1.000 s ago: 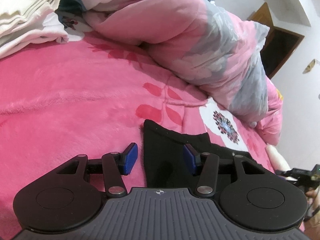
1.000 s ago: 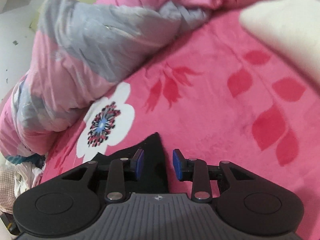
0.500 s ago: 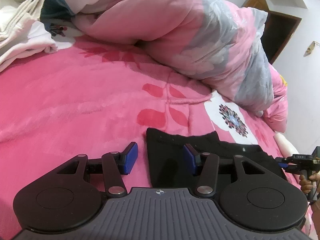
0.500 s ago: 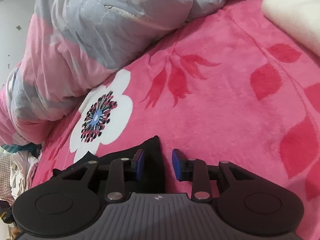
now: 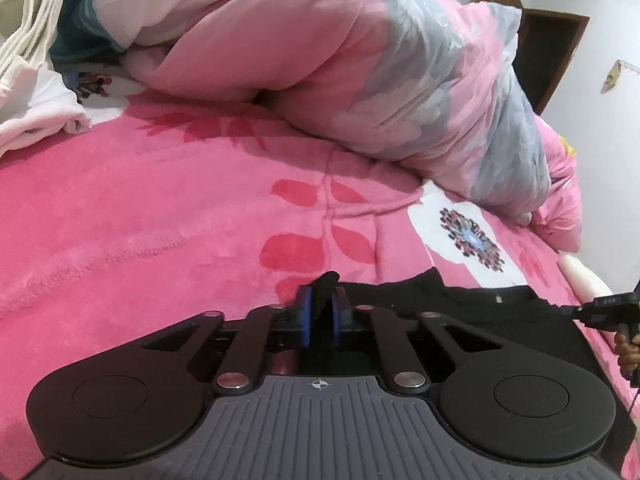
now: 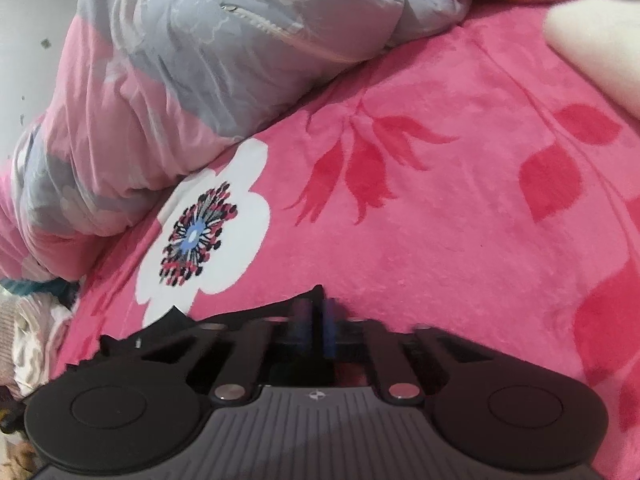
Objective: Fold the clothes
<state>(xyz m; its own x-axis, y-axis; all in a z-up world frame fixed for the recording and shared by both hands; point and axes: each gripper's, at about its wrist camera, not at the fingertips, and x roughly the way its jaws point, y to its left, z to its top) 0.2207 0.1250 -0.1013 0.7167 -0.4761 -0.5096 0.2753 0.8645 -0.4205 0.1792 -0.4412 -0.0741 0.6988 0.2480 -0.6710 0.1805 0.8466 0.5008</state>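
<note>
In the left wrist view, white folded cloth (image 5: pixel 28 60) lies at ten o'clock on the pink blanket (image 5: pixel 140 208), the bunched quilt (image 5: pixel 380 92) at one. The left gripper (image 5: pixel 320 312), jaws just closed, pinches a corner of the black garment (image 5: pixel 480 308) at six o'clock. The right gripper (image 6: pixel 314 324), also just closed, pinches its other corner.

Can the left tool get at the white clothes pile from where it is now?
Probably not yet. The left tool is shut on a corner of the black garment, so it is occupied. The white pile lies far off across the bare pink blanket; nothing blocks the way.
</note>
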